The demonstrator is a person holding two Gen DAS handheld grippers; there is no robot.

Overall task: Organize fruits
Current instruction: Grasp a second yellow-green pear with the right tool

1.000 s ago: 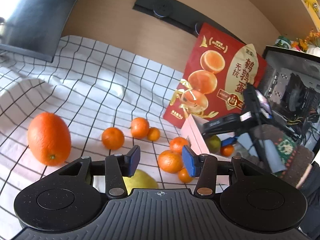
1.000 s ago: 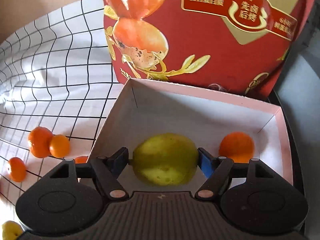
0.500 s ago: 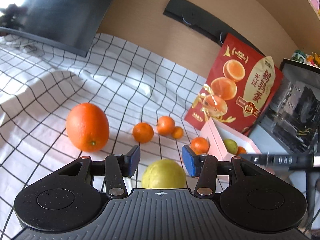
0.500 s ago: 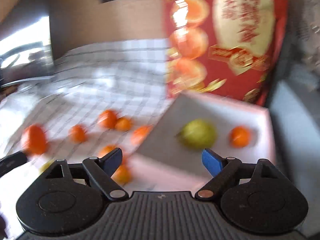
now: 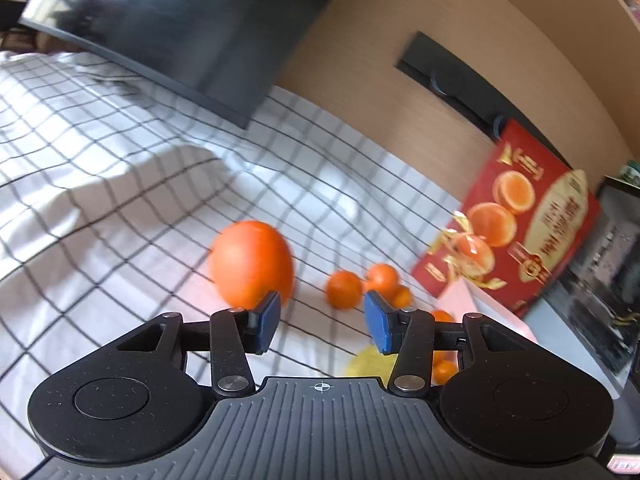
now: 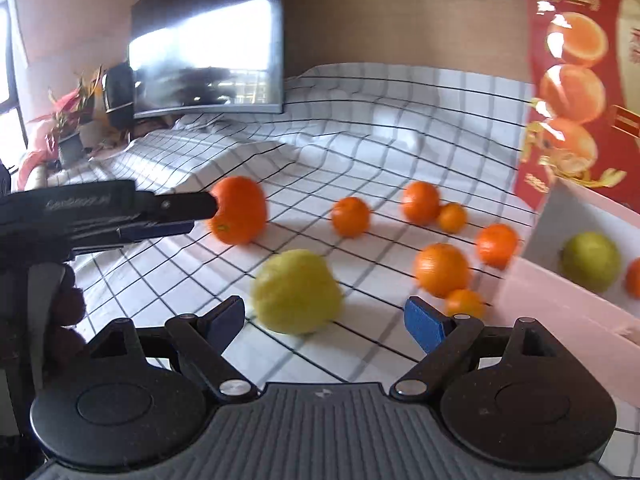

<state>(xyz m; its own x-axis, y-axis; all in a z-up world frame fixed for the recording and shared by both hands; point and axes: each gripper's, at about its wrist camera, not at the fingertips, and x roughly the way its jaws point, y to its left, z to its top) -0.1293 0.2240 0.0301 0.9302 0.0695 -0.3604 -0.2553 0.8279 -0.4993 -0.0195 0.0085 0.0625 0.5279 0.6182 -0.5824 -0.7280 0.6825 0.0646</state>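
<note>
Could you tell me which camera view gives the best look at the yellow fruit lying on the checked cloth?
The right wrist view. There the yellow fruit lies whole on the checked cloth, just ahead of the open right gripper, slightly blurred. In the left wrist view only a sliver shows, mostly hidden behind the left gripper.
</note>
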